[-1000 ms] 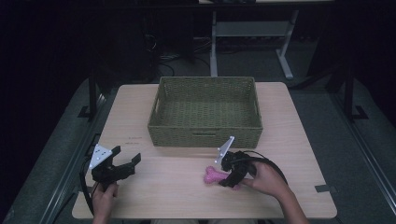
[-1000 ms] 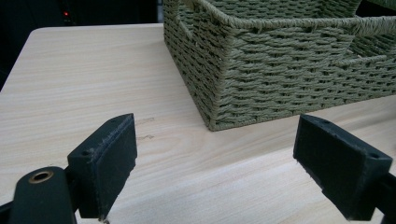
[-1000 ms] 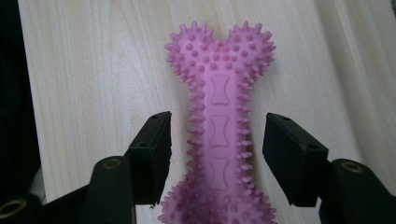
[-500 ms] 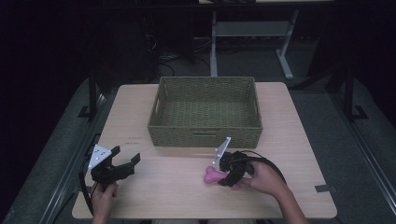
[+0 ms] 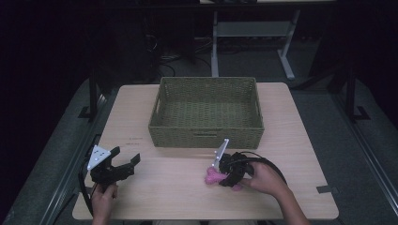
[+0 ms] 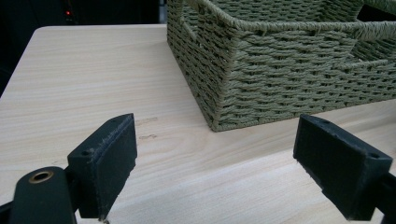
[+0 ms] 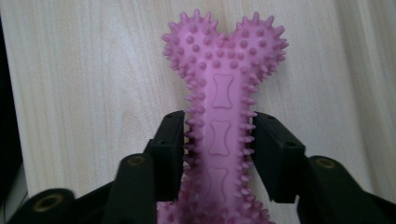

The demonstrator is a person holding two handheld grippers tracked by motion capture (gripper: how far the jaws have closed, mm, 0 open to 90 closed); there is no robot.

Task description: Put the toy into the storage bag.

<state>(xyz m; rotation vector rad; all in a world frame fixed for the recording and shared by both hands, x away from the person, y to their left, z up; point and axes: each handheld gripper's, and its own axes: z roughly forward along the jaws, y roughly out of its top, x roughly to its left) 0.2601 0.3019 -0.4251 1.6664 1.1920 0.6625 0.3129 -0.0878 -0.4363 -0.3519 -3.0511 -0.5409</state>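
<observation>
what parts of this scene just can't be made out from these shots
- Pink spiky bone-shaped rubber toy: its lower end is cut off by the bottom edge of the right gripper view and flanked by the right gripper's fingers, which have just been closing on its shaft. In the high view the gripper and hand cover most of it.
- Green woven wicker basket: its far side is cut off by the left gripper view's edge.
- Floor behind the wooden table: too dark in the high view.

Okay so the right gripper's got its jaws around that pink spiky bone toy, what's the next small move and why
Probably a short lift straight up. The right gripper has just been closing, and its pads now press both sides of the pink bone toy's shaft while the toy lies on the table. The woven basket sits just beyond, so the toy must clear its near wall. The left gripper waits open, apart.
</observation>
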